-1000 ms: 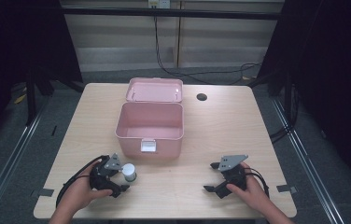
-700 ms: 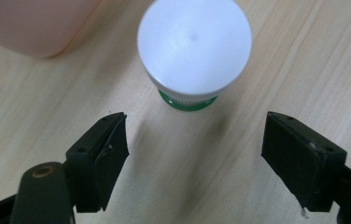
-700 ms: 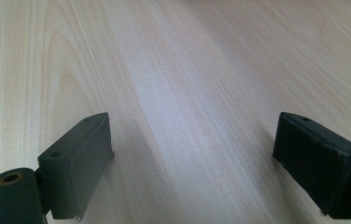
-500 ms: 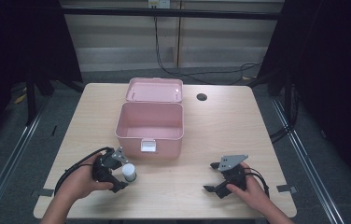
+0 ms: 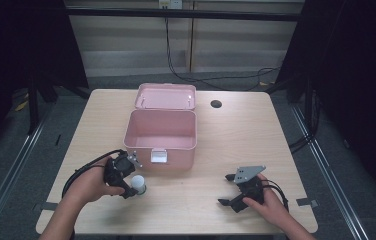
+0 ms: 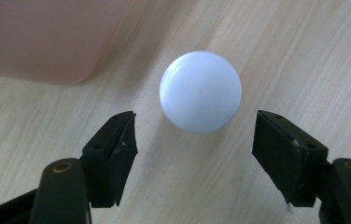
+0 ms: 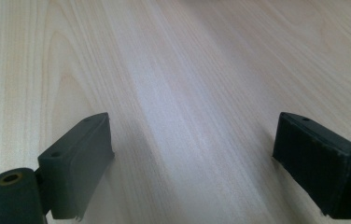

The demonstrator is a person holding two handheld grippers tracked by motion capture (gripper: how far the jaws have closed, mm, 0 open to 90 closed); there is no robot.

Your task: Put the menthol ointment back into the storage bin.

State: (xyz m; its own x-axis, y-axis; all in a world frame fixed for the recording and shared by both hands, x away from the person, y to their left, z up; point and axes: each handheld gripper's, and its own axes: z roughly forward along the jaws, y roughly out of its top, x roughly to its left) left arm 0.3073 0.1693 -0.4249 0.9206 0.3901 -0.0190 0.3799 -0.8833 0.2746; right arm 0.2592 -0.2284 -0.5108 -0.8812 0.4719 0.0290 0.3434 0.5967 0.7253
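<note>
A small white round-topped object (image 5: pixel 138 184) stands on the wooden table just in front of the pink box (image 5: pixel 160 141). In the left gripper view the same white object (image 6: pixel 200 91) sits just beyond my two black jaws, seen from above. My left gripper (image 5: pixel 130 176) is open, its jaws spread wider than the object and not touching it. The left gripper (image 6: pixel 194 147) shows bare wood between its tips. At the table's front right my right gripper (image 5: pixel 229 189) rests open, and the right gripper (image 7: pixel 192 161) has nothing but tabletop between its jaws.
The pink box stands open in the middle of the table, its lid (image 5: pixel 166 96) lying back behind it and a white latch (image 5: pixel 158 156) on its front wall. A dark round hole (image 5: pixel 216 104) marks the table's far right. Black cables trail from both grippers.
My left gripper has moved right and forward to the white object, so its jaws now flank the near side of it. The right gripper has stayed still.
</note>
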